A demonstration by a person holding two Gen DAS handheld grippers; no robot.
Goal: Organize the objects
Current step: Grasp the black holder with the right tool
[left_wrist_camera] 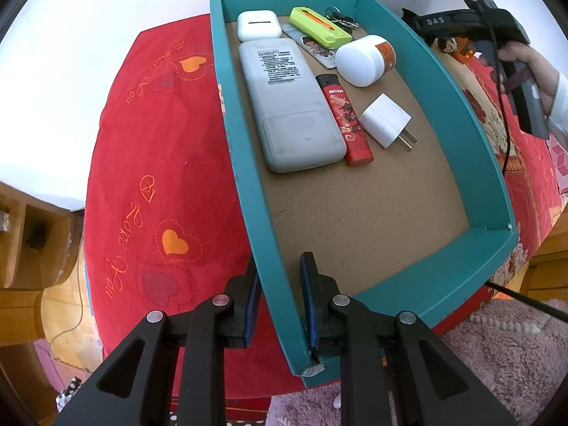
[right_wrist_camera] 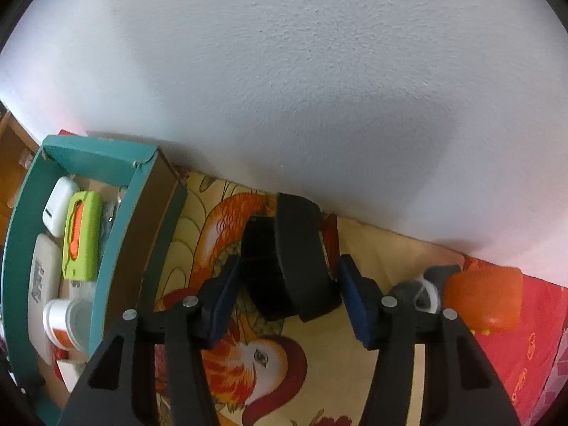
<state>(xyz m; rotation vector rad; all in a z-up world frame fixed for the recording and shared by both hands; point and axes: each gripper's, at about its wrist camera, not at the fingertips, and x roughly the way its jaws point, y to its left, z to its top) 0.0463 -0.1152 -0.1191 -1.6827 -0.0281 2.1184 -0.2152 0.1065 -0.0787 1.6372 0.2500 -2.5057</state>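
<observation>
Right wrist view: right gripper [right_wrist_camera: 284, 294], jaws spread around black folded pouch [right_wrist_camera: 301, 259]; next, pinch it. Left gripper [left_wrist_camera: 280, 301] pinches teal cardboard tray [left_wrist_camera: 245, 163].

one teal box [left_wrist_camera: 461, 135]. inside: one white earbud case [left_wrist_camera: 256, 25], one grey remote [left_wrist_camera: 289, 106], one green cutter [left_wrist_camera: 319, 28], one red lighter [left_wrist_camera: 349, 120], one white plug [left_wrist_camera: 385, 120], one white jar [left_wrist_camera: 362, 60], one card [left_wrist_camera: 312, 46], one key bunch [left_wrist_camera: 339, 17]. outside: one black object [right_wrist_camera: 301, 259], one orange object [right_wrist_camera: 482, 298].
</observation>
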